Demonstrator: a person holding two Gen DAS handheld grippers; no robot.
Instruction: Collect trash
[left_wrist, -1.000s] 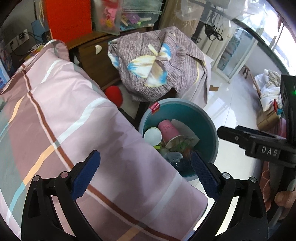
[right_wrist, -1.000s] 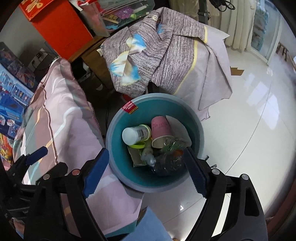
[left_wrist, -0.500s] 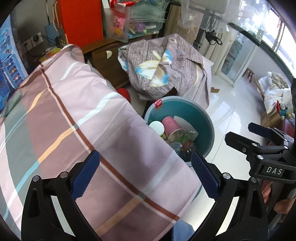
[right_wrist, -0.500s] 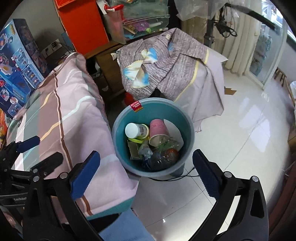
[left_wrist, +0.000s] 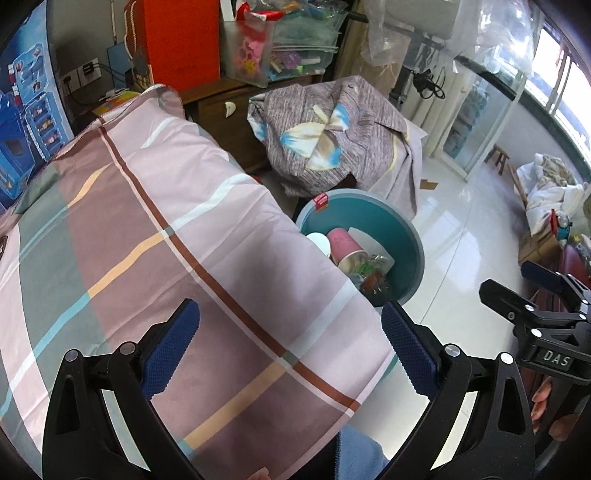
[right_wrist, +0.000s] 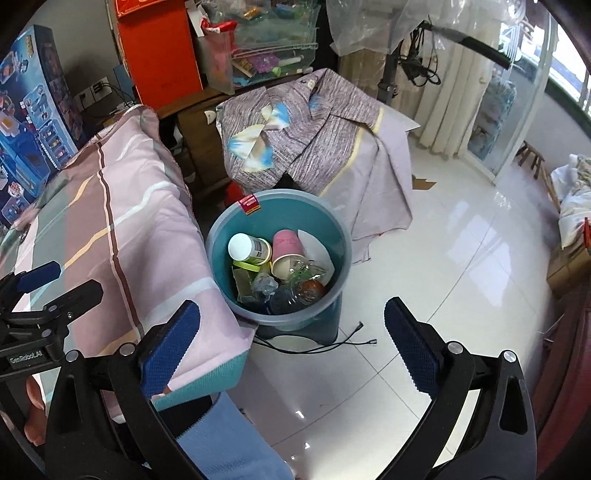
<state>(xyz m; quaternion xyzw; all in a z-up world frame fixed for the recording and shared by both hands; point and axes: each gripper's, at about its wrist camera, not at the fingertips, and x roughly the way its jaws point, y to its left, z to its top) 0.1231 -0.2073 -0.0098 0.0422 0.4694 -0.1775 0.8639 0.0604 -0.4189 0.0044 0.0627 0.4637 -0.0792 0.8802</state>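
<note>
The left gripper (left_wrist: 290, 347) is spread wide with nothing between its blue pads, low in the left wrist frame over the checked sheet (left_wrist: 155, 236) that fills the left half. The right gripper (right_wrist: 291, 345) is likewise wide and holds nothing, at the bottom of the right wrist frame above the glossy white floor (right_wrist: 461, 288). The teal bin (right_wrist: 332, 229) stands on that floor at the middle of the right wrist frame, just beside the edge of the sheet. Inside it lie a pink paper cup (right_wrist: 288, 253), a white-capped bottle (right_wrist: 248, 249), a clear plastic bottle (right_wrist: 291, 295) and a white paper (right_wrist: 314, 251). Above the bin in the frame, a grey patterned cloth (right_wrist: 314, 140) drapes over some furniture.
</note>
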